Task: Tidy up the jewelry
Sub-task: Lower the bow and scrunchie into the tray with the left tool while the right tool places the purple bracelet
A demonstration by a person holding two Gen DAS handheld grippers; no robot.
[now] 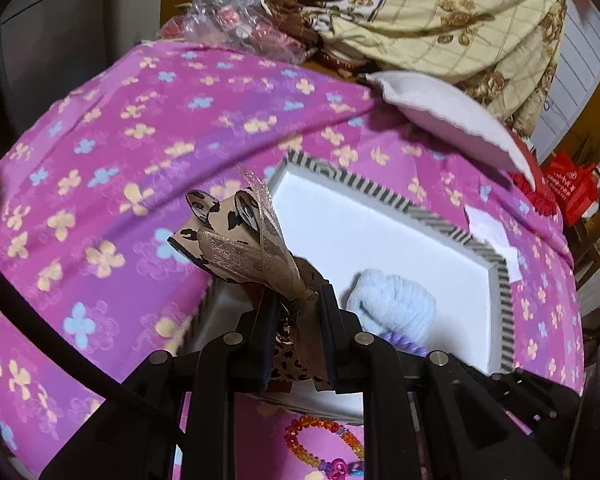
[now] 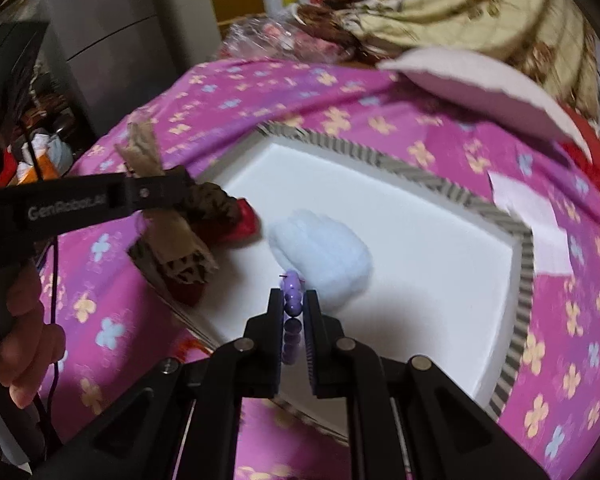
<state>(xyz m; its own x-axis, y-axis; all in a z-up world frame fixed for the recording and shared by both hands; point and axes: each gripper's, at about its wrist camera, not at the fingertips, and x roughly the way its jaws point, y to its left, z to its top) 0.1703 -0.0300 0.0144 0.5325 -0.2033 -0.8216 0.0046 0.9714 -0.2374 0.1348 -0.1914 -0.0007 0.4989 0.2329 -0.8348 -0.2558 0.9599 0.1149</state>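
Note:
My left gripper (image 1: 296, 300) is shut on a leopard-print bow hair clip (image 1: 236, 236) with a sheer ribbon, held over the near left corner of the white tray (image 1: 380, 216). It also shows in the right wrist view (image 2: 172, 236), with the left gripper's arm (image 2: 100, 200) beside it. My right gripper (image 2: 293, 300) is shut on a purple bead bracelet (image 2: 292, 300), held low over the tray (image 2: 420, 240). A pale blue fluffy scrunchie (image 2: 324, 252) lies in the tray just beyond it, also visible in the left wrist view (image 1: 392, 308).
The tray has a striped rim (image 1: 364, 186) and lies on a pink flowered cloth (image 1: 140, 120). An orange and pink bead bracelet (image 1: 320, 444) lies on the cloth near the tray. A white pillow (image 1: 452, 116), a floral blanket (image 1: 460, 12) and plastic bags (image 1: 240, 28) lie behind.

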